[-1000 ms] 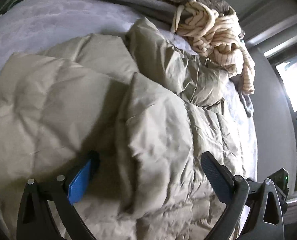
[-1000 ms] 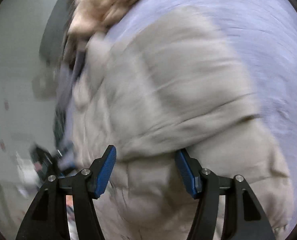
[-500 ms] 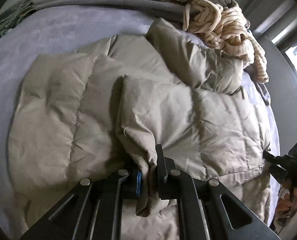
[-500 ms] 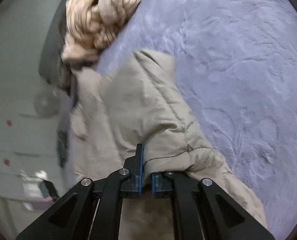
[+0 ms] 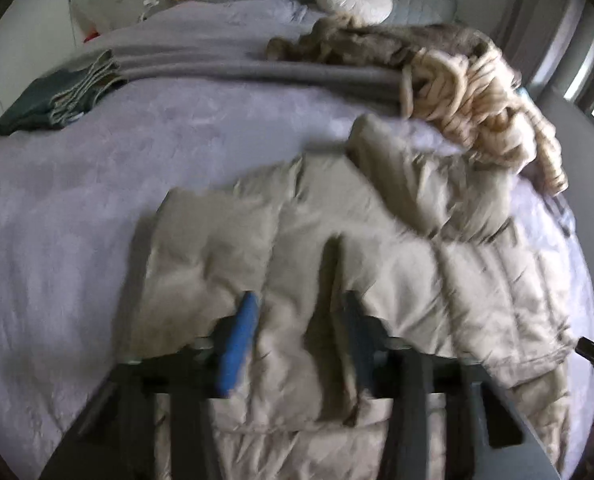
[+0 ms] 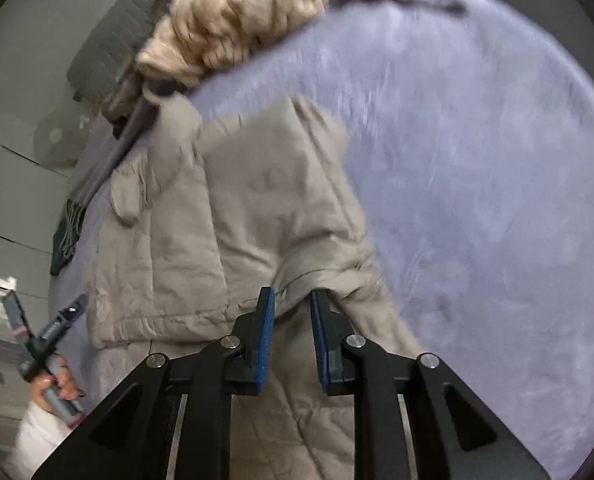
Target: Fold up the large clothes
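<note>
The padded beige jacket [image 5: 377, 264] lies on the bed [image 5: 77, 208] with both sleeves folded inward, the body fold outstanding, while the left claw [image 5: 297, 340] and right claw [image 6: 293, 332] have just been opening, gripping nothing.

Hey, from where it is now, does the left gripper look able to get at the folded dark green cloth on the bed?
Probably yes: the left gripper hovers over the beige puffer jacket, with only bare lavender bedspread between it and the dark green cloth.
</note>
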### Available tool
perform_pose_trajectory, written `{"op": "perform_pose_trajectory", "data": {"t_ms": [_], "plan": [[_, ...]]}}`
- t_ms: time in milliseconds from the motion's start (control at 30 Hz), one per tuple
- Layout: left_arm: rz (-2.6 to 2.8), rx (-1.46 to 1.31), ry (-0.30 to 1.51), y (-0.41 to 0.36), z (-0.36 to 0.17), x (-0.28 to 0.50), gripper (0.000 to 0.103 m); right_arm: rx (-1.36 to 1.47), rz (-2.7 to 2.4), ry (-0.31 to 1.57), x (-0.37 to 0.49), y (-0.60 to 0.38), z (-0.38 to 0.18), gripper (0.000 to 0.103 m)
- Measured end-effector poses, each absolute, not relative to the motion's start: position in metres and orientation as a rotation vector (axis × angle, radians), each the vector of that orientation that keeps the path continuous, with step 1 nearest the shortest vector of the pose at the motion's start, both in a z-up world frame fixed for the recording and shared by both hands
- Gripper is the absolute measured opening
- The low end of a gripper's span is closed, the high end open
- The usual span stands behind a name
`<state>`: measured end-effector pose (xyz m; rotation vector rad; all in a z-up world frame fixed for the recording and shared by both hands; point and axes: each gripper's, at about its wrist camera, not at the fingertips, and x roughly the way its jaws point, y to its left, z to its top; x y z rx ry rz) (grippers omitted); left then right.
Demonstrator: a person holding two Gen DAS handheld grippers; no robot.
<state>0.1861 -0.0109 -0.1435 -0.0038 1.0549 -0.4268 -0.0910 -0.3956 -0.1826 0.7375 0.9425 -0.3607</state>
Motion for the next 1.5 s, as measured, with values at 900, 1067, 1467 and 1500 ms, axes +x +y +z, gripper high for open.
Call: {"op": "perform_pose_trajectory", "data": {"t_ms": [900,1067,1467,1500], "plan": [[-0.398,0.176,1.088,-0.072,-0.183,0.19,0.046,0.603,-0.47,0.967,-0.005,-0.431,-0.21,0.021],[-0.383,0.172,1.124,-0.048,-0.171,0.161,0.046,0.617,-0.455,0.977,-0.038,-0.41,-0.193,0.027],[-0.321,0.153,1.236,-0.004,-0.15,0.073,0.09,0.737,-0.413,1.048,-0.126,-0.351,-0.18,0.061],[-0.31,0.151,1.219,-0.001,-0.146,0.067,0.099,0.74,-0.406,1.057,-0.132,-0.346,-0.179,0.062]]}}
